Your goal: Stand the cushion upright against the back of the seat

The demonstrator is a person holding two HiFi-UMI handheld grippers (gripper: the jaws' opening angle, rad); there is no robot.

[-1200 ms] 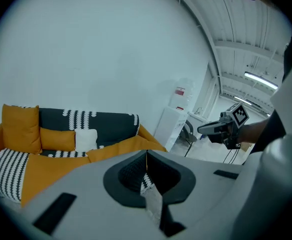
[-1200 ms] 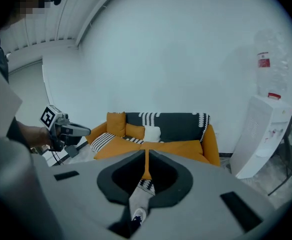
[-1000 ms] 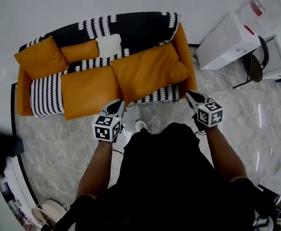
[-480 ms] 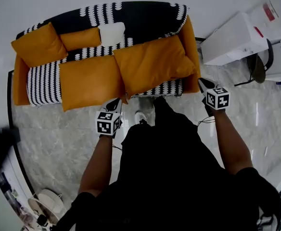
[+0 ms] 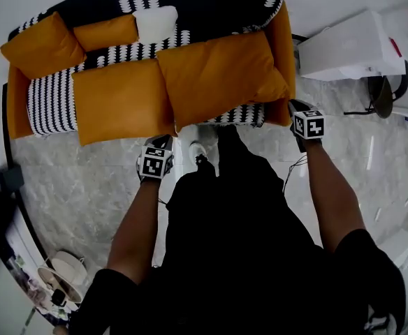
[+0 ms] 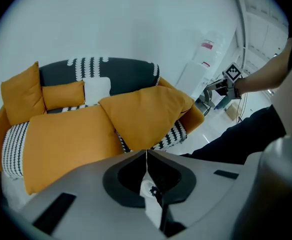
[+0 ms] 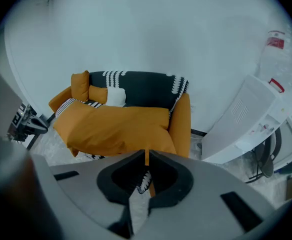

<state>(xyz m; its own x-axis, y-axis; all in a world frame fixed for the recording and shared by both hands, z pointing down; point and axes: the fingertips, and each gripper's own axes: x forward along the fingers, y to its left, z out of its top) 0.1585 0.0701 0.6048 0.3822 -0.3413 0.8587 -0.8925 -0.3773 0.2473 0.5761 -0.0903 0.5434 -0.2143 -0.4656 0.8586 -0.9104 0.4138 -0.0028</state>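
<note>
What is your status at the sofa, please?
Left gripper and right gripper shut, empty, short of the sofa. Right-hand orange cushion lying on seat, not upright. Path clear.

**Both grippers lower, nearer sofa front**

The right gripper has shifted from clear of the sofa to beside the armrest corner. The left gripper has dropped, arm more extended. The sofa sits higher in the head view, backrest top cropped.

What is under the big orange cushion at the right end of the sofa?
Under that cushion, the black-and-white seat peeks out at the front edge; one side overlaps the other flat orange cushion. Anything else beneath is covered.
</note>
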